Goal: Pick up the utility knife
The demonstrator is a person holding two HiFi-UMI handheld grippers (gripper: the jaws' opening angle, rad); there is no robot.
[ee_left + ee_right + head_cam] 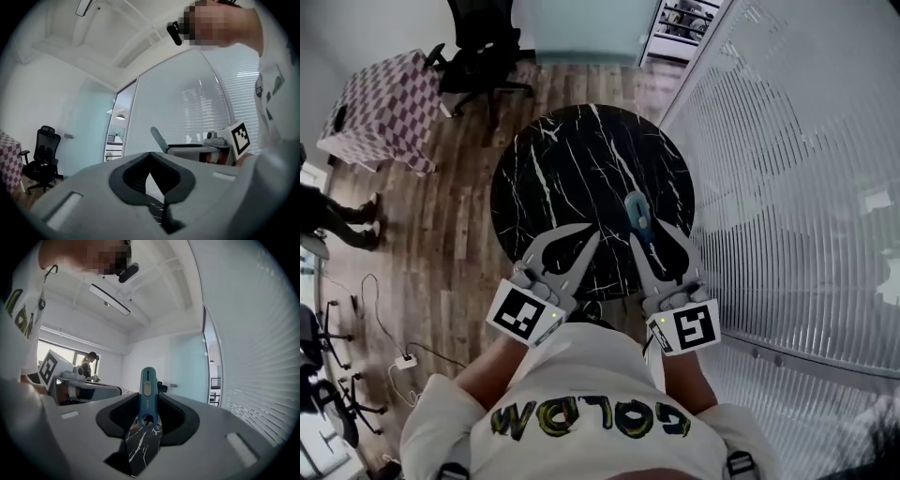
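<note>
Left claw (589, 234): clenched on nothing, hanging over the table (572, 159).
Knife (636, 212): up off the table, pointing away from the person.
Right claw (647, 234): grasping the knife by one end.
Doing it well: squeezing firmly and holding the claw level, so the knife is not slipping.
Head view: showing the table below both claws.
Right gripper view: showing the knife's slider (147, 389), too small to see from the head.
</note>
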